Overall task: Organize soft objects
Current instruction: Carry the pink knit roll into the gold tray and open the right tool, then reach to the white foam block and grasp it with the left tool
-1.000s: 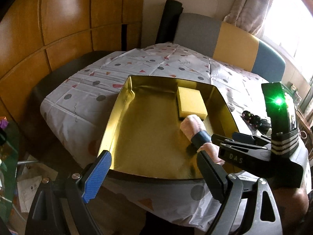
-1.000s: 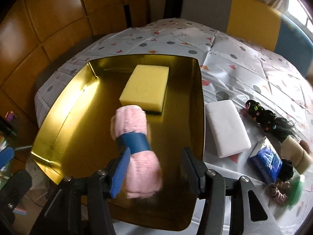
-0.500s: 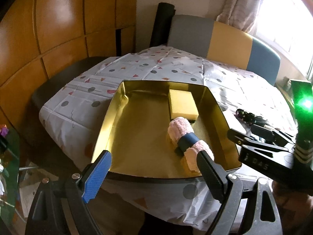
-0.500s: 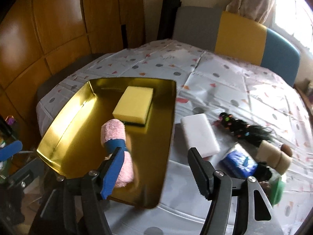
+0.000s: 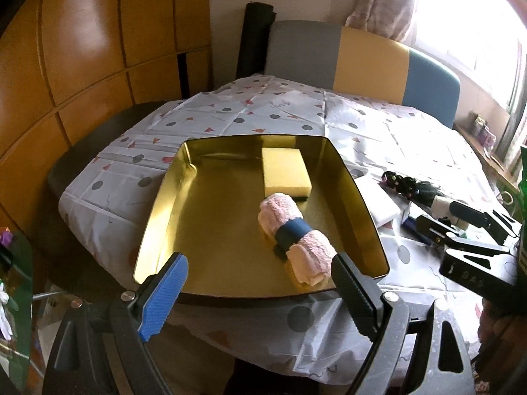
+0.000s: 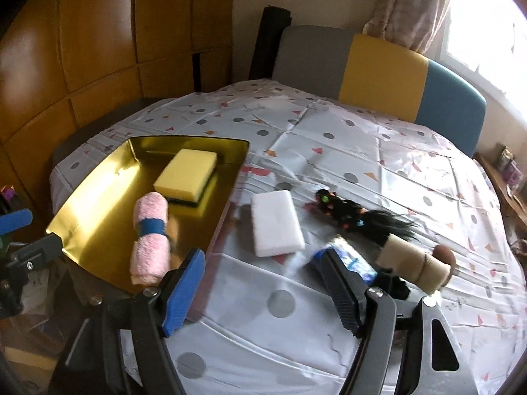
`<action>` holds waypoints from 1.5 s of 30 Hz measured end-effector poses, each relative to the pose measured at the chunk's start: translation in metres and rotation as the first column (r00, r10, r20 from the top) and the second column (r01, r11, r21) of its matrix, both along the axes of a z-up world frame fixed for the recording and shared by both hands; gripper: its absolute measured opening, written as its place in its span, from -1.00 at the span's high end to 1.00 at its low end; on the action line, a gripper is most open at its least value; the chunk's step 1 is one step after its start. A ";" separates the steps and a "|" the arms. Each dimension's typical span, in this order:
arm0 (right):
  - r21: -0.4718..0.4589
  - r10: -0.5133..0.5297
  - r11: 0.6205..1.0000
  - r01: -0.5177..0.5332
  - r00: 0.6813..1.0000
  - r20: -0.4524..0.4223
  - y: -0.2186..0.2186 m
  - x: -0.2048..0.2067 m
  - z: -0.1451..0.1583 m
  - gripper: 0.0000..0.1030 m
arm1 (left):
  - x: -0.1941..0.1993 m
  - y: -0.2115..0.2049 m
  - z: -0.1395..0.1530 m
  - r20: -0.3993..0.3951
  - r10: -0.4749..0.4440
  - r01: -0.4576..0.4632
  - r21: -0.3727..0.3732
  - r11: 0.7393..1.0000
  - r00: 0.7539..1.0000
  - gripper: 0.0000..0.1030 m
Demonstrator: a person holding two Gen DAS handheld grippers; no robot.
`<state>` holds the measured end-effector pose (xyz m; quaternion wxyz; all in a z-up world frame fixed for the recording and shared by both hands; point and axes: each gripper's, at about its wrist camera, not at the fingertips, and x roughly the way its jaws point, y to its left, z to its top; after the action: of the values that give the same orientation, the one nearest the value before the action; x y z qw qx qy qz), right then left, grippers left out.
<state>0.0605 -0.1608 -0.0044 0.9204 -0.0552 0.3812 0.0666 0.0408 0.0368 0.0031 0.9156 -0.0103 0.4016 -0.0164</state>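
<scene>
A gold tray (image 5: 158, 204) (image 6: 92, 191) on the dotted tablecloth holds a yellow sponge (image 5: 285, 171) (image 6: 186, 171) and a rolled pink towel with a blue band (image 5: 296, 237) (image 6: 150, 230). My left gripper (image 5: 260, 283) hangs open before the tray's near rim, with nothing between its pads. My right gripper (image 6: 263, 279) is over the cloth right of the tray, its jaws opening and holding nothing. A white sponge (image 6: 275, 222) lies just beyond it, beside a blue packet (image 6: 354, 260), a black hair bundle (image 6: 349, 214) and a beige roll (image 6: 411, 260).
A bench with grey, yellow and blue back panels (image 6: 382, 65) runs behind the table. Wooden wall panels (image 5: 82, 49) stand at the left. The table's near edge drops off just below both grippers. A window (image 6: 487, 16) glares at the upper right.
My right gripper let go of the pink towel, which now lies in the tray, then drew back and swung right over the cloth, opening wider. The left gripper drifted slightly back.
</scene>
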 end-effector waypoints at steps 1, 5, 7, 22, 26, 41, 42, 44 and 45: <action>-0.003 -0.006 1.000 0.006 1.000 0.002 -0.006 -0.001 0.000 -0.46 | 0.000 -0.003 0.000 -0.002 -0.006 0.006 0.001 1.000 1.000 -0.75; -0.006 -0.037 0.999 0.037 0.999 0.001 -0.026 -0.003 -0.003 -0.48 | 0.001 -0.012 -0.004 -0.014 -0.031 0.031 0.009 0.999 0.999 -0.75; -0.006 -0.055 0.998 0.055 0.998 -0.002 -0.039 -0.004 -0.004 -0.50 | 0.000 -0.016 -0.005 -0.020 -0.050 0.050 0.007 0.999 0.999 -0.76; 0.044 -0.325 0.945 0.324 0.945 0.014 -0.184 0.001 -0.025 -0.59 | 0.024 -0.080 0.013 -0.044 -0.274 0.269 -0.105 0.958 0.961 -0.57; 0.107 -0.365 0.926 0.363 0.931 -0.005 -0.201 0.002 -0.024 -0.61 | 0.055 -0.113 0.014 -0.123 -0.339 0.312 -0.198 0.929 0.933 -0.57; 0.162 -0.364 0.921 0.353 0.930 0.043 -0.205 -0.005 -0.007 -0.72 | 0.175 -0.172 -0.044 -0.473 -0.226 0.050 -0.355 0.933 0.852 -0.66; 0.182 -0.374 0.915 0.361 0.927 0.042 -0.209 -0.006 -0.006 -0.73 | 0.178 -0.174 -0.049 -0.486 -0.216 0.045 -0.340 0.940 0.847 -0.66; 0.214 -0.396 0.900 0.379 0.918 0.039 -0.216 -0.007 -0.004 -0.76 | 0.180 -0.176 -0.055 -0.500 -0.190 0.033 -0.305 0.952 0.845 -0.67; 0.229 -0.405 0.893 0.387 0.913 0.036 -0.220 -0.008 -0.003 -0.76 | 0.183 -0.177 -0.058 -0.508 -0.185 0.032 -0.294 0.955 0.841 -0.68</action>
<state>0.0526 -0.3806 -0.0072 0.9301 0.1218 0.3363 -0.0836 0.2233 -0.1402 -0.0546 0.7563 -0.1179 0.6321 -0.1205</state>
